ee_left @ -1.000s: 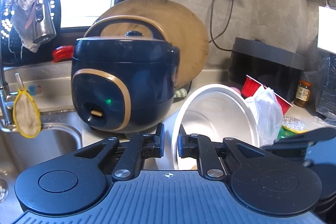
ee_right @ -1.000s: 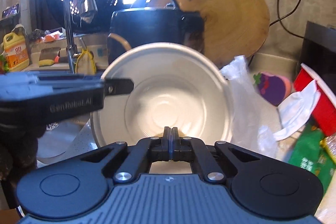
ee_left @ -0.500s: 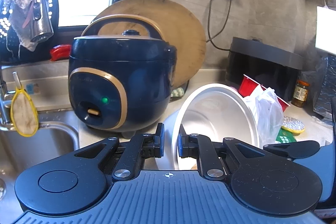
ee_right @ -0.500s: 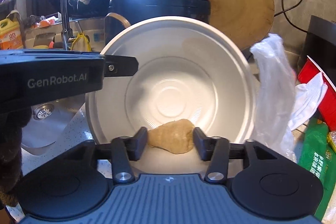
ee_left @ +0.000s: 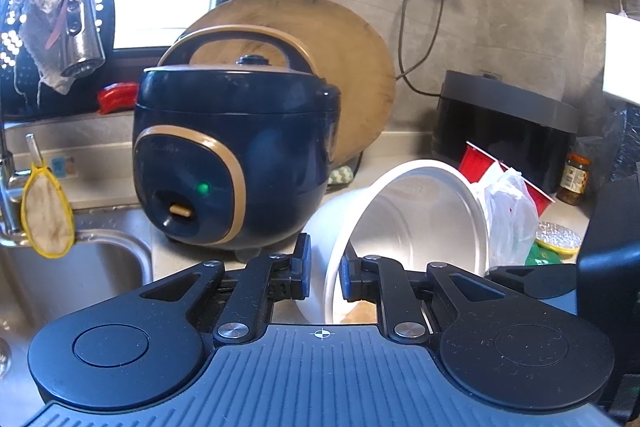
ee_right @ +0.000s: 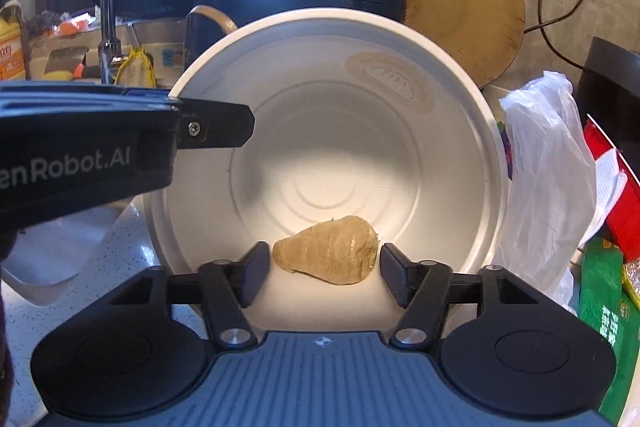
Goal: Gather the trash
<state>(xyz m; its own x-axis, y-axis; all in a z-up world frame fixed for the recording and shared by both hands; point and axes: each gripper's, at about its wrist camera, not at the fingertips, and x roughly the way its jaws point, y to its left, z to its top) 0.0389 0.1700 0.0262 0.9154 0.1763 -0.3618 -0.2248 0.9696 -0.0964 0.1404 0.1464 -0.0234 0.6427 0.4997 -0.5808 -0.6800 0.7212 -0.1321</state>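
Note:
A white disposable bowl (ee_right: 332,115) is tipped on its side, mouth toward the right wrist camera. My left gripper (ee_left: 325,273) is shut on the bowl's rim (ee_left: 334,267) and holds it tilted; that gripper also shows in the right wrist view (ee_right: 216,123) at the bowl's left rim. A tan lump of food scrap (ee_right: 330,251) lies on the bowl's lower inner wall. My right gripper (ee_right: 324,273) is open, its fingers either side of the lump, not touching it. A clear plastic bag (ee_right: 548,171) stands right of the bowl.
A dark blue rice cooker (ee_left: 236,163) and a round wooden board (ee_left: 340,67) stand behind the bowl. The sink (ee_left: 72,267) and tap (ee_right: 108,7) are at left. A red cup (ee_left: 480,163), green packet (ee_right: 604,307) and black appliance (ee_left: 508,131) are at right.
My right gripper went from shut to wide open, and the tan lump now lies free in the bowl between its fingers. The left gripper kept hold of the bowl.

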